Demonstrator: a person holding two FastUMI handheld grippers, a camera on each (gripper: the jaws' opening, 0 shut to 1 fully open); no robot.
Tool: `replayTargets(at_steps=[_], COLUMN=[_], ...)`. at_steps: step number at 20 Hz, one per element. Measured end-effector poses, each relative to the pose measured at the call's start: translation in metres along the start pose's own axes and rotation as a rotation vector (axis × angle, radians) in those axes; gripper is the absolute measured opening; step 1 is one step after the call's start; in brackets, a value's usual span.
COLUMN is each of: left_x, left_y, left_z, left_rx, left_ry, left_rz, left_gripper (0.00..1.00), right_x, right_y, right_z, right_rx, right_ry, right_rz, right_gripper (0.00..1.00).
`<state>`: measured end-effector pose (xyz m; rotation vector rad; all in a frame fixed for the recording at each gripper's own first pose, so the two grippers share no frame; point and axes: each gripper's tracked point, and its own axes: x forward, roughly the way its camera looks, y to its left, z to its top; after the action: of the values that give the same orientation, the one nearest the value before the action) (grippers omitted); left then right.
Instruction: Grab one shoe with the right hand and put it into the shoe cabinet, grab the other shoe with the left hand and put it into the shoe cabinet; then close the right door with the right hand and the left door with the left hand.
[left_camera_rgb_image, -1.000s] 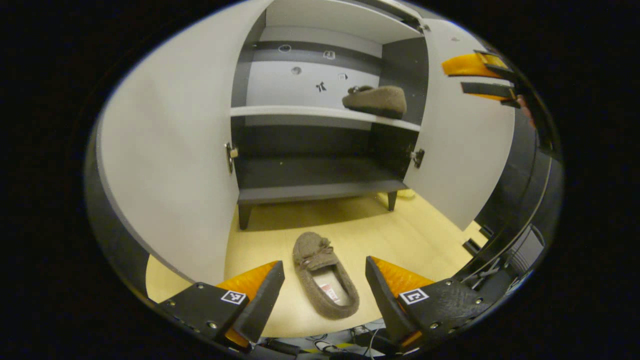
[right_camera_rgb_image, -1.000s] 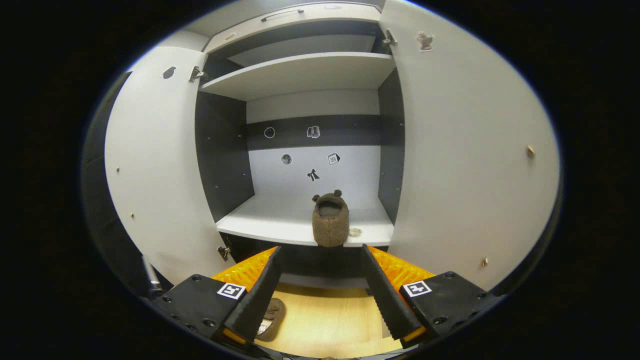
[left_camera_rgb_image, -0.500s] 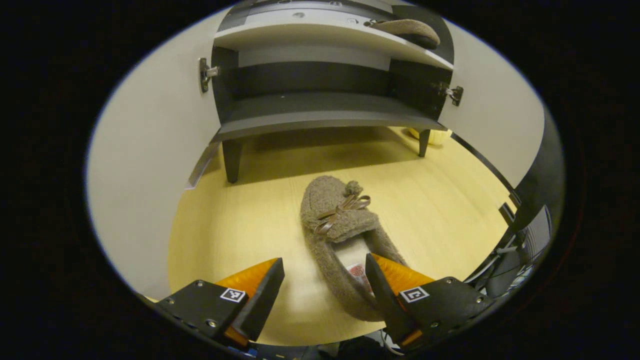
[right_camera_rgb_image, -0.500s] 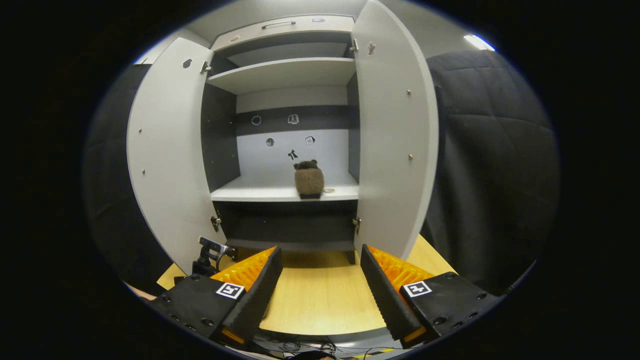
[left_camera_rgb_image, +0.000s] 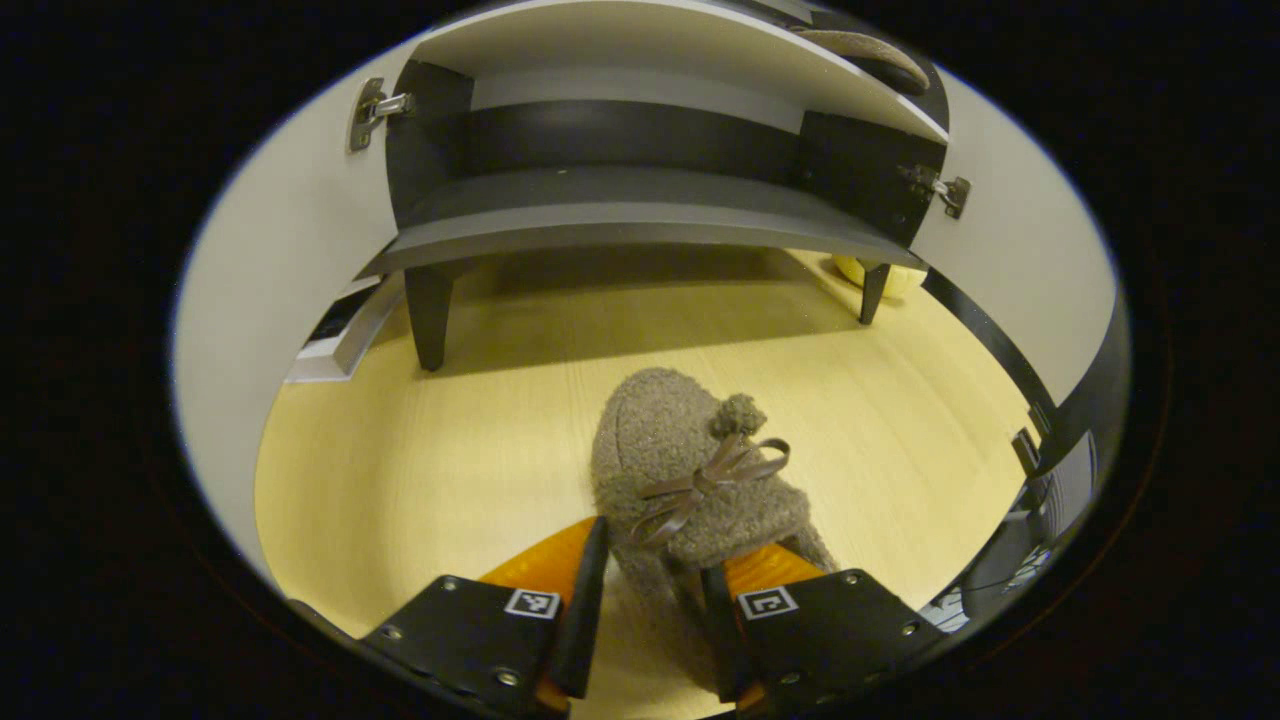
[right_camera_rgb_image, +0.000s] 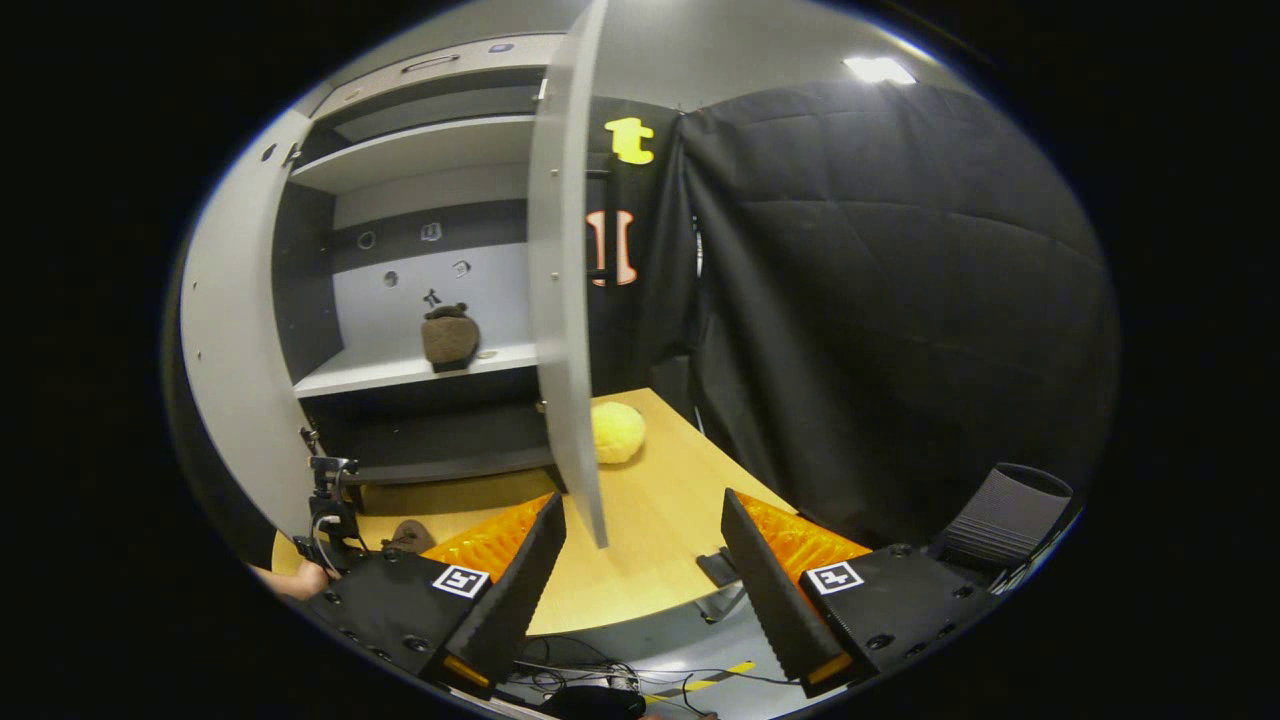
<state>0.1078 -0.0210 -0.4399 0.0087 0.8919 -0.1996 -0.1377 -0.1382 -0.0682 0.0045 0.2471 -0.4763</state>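
Brown slipper (left_camera_rgb_image: 690, 480) now sits pinched in left gripper (left_camera_rgb_image: 650, 600).

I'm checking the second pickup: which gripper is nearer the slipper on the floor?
Left. The left gripper has its fingers around the floor slipper; the right gripper is off by the right door.

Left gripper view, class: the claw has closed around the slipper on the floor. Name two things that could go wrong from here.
1. The left claw pinches only the slipper's soft side wall near the opening, so it may sag or slip out when lifted.
2. The other slipper already sits on the shelf; a careless placement could knock it.
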Motion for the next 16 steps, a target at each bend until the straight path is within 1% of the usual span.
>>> replayTargets(at_steps=[1, 2, 3, 4, 5, 6, 7, 8, 9, 10, 11, 12, 13, 15, 16], left_x=[0.002, 0.002, 0.002, 0.007, 0.005, 0.007, 0.006, 0.005, 0.001, 0.003, 0.002, -0.003, -0.007, -0.014, -0.019], left_y=[0.001, -0.001, 0.005, 0.004, 0.005, 0.006, 0.006, 0.006, 0.013, 0.020, 0.018, 0.018, 0.017, 0.022, 0.025], left_z=[-0.001, -0.001, 0.002, 0.002, 0.003, 0.002, 0.003, 0.002, 0.007, 0.007, 0.003, 0.000, 0.002, 0.006, 0.006], left_rx=[-0.002, -0.002, 0.007, -0.001, 0.000, 0.006, 0.019, 0.030, 0.047, 0.037, 0.011, -0.017, -0.045, -0.082, -0.098], left_ry=[0.002, -0.001, -0.010, -0.005, 0.005, 0.005, 0.007, 0.012, 0.000, -0.002, 0.019, 0.035, 0.044, 0.055, 0.062], left_rz=[0.000, -0.004, 0.015, 0.015, 0.029, 0.031, 0.032, 0.032, 0.078, 0.111, 0.106, 0.107, 0.102, 0.115, 0.129], left_gripper=[0.56, 0.44, 0.50, 0.42, 0.34, 0.33, 0.22, 0.22, 0.27, 0.14, 0.02, 0.02, 0.02, 0.02, 0.07], right_x=[0.000, 0.000, -0.002, -0.001, 0.000, 0.001, 0.002, 0.004, 0.006, 0.011, 0.017, 0.025, 0.036, 0.066, 0.079], right_y=[-0.011, -0.020, -0.027, -0.034, -0.038, -0.043, -0.047, -0.050, -0.053, -0.055, -0.057, -0.060, -0.060, -0.058, -0.056], right_z=[0.000, 0.001, 0.003, 0.007, 0.010, 0.013, 0.017, 0.021, 0.023, 0.025, 0.028, 0.029, 0.032, 0.038, 0.042], right_rx=[0.017, 0.032, 0.046, 0.058, 0.065, 0.068, 0.067, 0.064, 0.059, 0.053, 0.049, 0.050, 0.056, 0.070, 0.078], right_ry=[0.005, 0.006, 0.004, -0.001, -0.003, -0.006, -0.013, -0.020, -0.027, -0.031, -0.030, -0.029, -0.025, -0.006, 0.005], right_rz=[-0.029, -0.049, -0.069, -0.086, -0.096, -0.103, -0.111, -0.116, -0.120, -0.123, -0.123, -0.118, -0.106, -0.067, -0.042], right_gripper=[0.99, 0.98, 0.98, 0.98, 0.98, 0.98, 0.98, 0.98, 0.98, 0.98, 0.92, 0.92, 0.98, 0.98, 0.93])
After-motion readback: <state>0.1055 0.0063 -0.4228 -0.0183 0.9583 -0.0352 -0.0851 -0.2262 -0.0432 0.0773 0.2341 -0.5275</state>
